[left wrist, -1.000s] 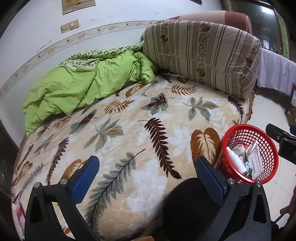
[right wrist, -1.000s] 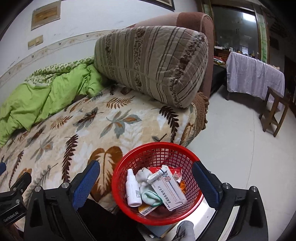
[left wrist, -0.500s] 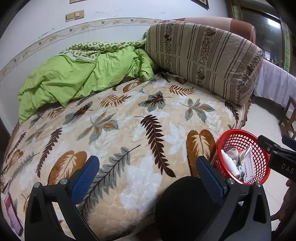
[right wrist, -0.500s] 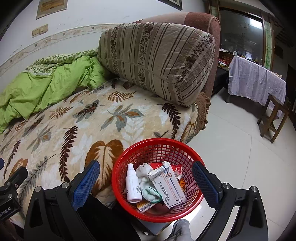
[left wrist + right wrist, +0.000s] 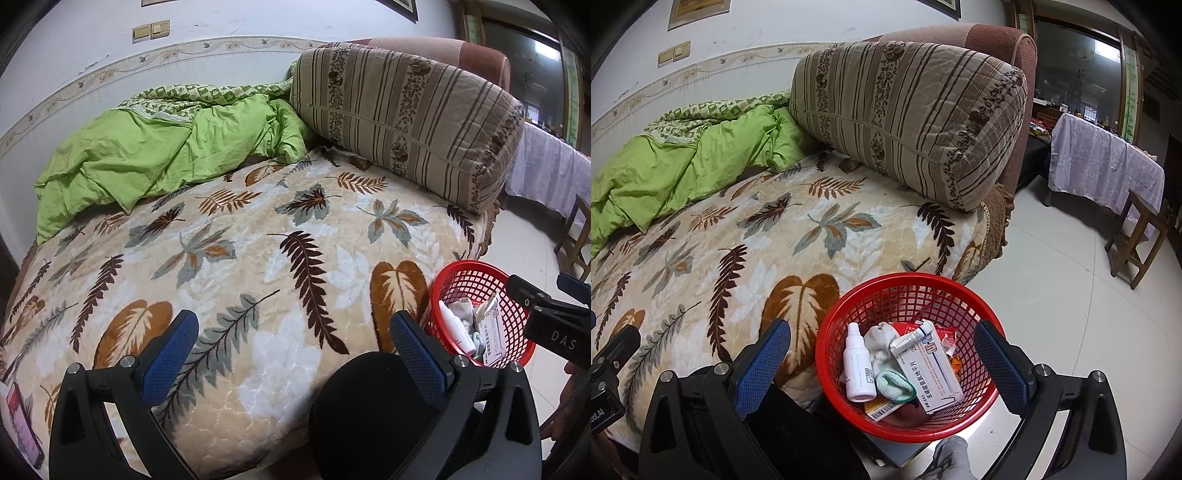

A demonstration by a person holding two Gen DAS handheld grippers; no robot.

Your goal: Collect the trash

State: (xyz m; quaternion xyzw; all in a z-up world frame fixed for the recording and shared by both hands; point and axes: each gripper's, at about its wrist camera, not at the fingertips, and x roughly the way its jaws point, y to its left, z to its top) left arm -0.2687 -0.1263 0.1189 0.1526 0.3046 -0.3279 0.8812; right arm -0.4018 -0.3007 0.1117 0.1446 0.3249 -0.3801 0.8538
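A: Where do my two tools stand?

B: My left gripper [image 5: 293,345] is spread wide with nothing between its blue pads [image 5: 168,356]; it hangs over the near edge of the leaf-patterned blanket [image 5: 258,258]. My right gripper [image 5: 882,354] is likewise spread wide and grips nothing; the red basket [image 5: 849,325] sits between and beyond its fingers.

A: And the trash?

B: In the basket, which stands just beside the bed's near corner; I cannot tell what it rests on. Inside I see a white spray bottle [image 5: 857,369], a crumpled white tissue [image 5: 881,341], a medicine box [image 5: 932,373] with a small tube [image 5: 912,334] lying across its top, and a green-edged face mask [image 5: 894,382].

A: Farther out?

B: A rumpled green quilt [image 5: 166,158] lies against the wall, touching a large striped cushion [image 5: 406,118] at the bed's head. A pink phone-like object [image 5: 22,424] lies at the blanket's left edge. Across the pale floor stand a cloth-draped table [image 5: 1104,162] and a wooden stool [image 5: 1137,236].
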